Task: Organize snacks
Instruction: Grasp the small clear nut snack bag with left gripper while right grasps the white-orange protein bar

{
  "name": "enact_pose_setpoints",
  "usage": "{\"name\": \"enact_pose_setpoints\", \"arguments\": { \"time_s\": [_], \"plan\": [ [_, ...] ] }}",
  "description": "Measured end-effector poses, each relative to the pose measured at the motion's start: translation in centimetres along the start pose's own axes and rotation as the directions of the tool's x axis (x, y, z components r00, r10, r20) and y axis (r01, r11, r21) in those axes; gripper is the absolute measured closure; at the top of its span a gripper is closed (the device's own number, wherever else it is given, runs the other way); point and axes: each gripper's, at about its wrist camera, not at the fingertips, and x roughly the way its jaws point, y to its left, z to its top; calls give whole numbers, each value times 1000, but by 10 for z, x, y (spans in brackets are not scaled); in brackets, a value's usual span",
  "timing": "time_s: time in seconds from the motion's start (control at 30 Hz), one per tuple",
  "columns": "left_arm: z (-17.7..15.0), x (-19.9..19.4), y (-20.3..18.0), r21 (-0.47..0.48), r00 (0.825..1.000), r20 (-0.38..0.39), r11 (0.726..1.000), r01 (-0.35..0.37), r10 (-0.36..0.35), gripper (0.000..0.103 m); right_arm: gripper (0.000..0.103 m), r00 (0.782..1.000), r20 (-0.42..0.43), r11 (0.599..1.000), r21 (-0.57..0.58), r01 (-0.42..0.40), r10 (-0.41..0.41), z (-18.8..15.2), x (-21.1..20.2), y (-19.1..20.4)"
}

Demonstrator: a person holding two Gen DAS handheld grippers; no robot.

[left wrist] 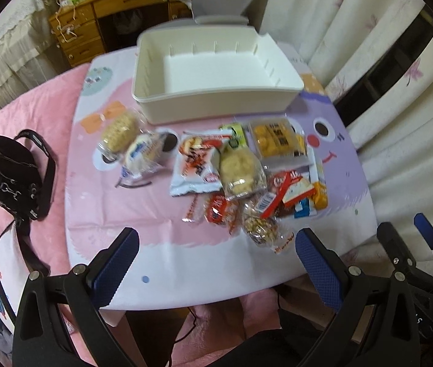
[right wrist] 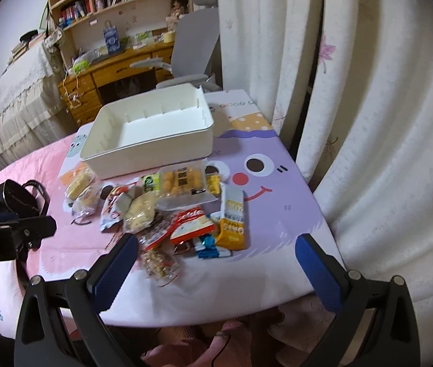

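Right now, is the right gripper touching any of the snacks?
Apart. The right wrist view shows the right gripper open above the table's near edge, its fingers empty, short of the snacks.

White box (left wrist: 216,104), pink-and-lilac cartoon table (left wrist: 118,214) — black bag (left wrist: 8,171).

A loose heap of wrapped snack packets (left wrist: 240,177) is blocking the approach to the empty white plastic box (left wrist: 216,104); bare tabletop (left wrist: 204,263) is lying open nearer.
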Motion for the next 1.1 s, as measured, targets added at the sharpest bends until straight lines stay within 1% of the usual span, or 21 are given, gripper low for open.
{"name": "enact_pose_setpoints", "arguments": {
  "time_s": [0.07, 0.13, 0.23, 0.33, 0.43, 0.5, 0.53, 0.6, 0.63, 0.67, 0.7, 0.73, 0.77, 0.83, 0.87, 0.9, 0.97, 1.0, 1.07, 1.1],
  "plan": [
    [2, 12, -7, -4, 1000, -28, 1000, -4, 4, 2, 1, 1000, 6, 1000, -7, 3, -3, -2, 8, -7],
    [3, 23, -13, -11, 998, -52, 1000, -21, 20, 2, 2, 1000, -6, 1000, -12, -2, 2, -2, 18, -15],
    [7, 43, -23, -25, 993, -106, 998, -50, 47, 2, 5, 999, -35, 999, -6, -35, 35, 0, 37, -30],
    [10, 65, -33, -57, 983, -170, 995, -86, 75, 4, 8, 995, -65, 997, -26, -73, 71, 3, 57, -41],
    [10, 86, -38, -105, 969, -236, 989, -104, 76, 5, 12, 986, -112, 991, -42, -126, 120, 8, 79, -50],
    [8, 102, -42, -143, 954, -289, 982, -123, 78, 5, 13, 975, -148, 983, -54, -175, 165, 11, 94, -54],
    [7, 109, -43, -162, 947, -313, 978, -131, 75, 5, 14, 966, -177, 977, -62, -203, 189, 12, 105, -56],
    [3, 120, -45, -192, 936, -345, 971, -141, 68, 5, 18, 951, -221, 969, -68, -238, 218, 13, 119, -58],
    [2, 127, -46, -211, 930, -361, 966, -147, 63, 5, 21, 935, -258, 961, -65, -268, 243, 14, 130, -59],
    [1, 135, -46, -233, 924, -378, 960, -153, 55, 6, 24, 925, -281, 957, -63, -283, 255, 14, 137, -59],
    [0, 141, -47, -247, 920, -389, 956, -158, 51, 8, 25, 911, -311, 951, -60, -304, 271, 14, 145, -59],
    [-3, 149, -47, -267, 912, -407, 949, -166, 45, 8, 28, 903, -326, 947, -61, -315, 280, 14, 149, -59],
    [-4, 154, -47, -281, 909, -416, 945, -169, 39, 8, 29, 891, -348, 940, -65, -334, 292, 14, 157, -58],
    [-8, 165, -45, -316, 900, -435, 933, -175, 21, 9, 30, 873, -381, 931, -74, -357, 304, 15, 170, -56],
    [-10, 172, -44, -338, 895, -445, 925, -174, 5, 12, 31, 866, -392, 927, -77, -366, 310, 16, 176, -54],
    [-11, 177, -42, -361, 892, -452, 917, -168, -15, 16, 32, 862, -398, 925, -77, -373, 315, 16, 180, -54],
    [-14, 188, -40, -407, 889, -453, 901, -148, -58, 21, 35, 850, -416, 919, -80, -387, 322, 19, 192, -51],
    [-16, 191, -38, -423, 889, -452, 894, -146, -69, 23, 35, 846, -425, 918, -80, -389, 322, 20, 196, -50],
    [-18, 200, -34, -462, 887, -452, 875, -147, -89, 25, 38, 830, -451, 912, -75, -403, 329, 21, 207, -48],
    [-20, 203, -31, -472, 888, -449, 870, -145, -96, 29, 39, 822, -463, 909, -77, -409, 331, 22, 212, -47]
  ]
}}
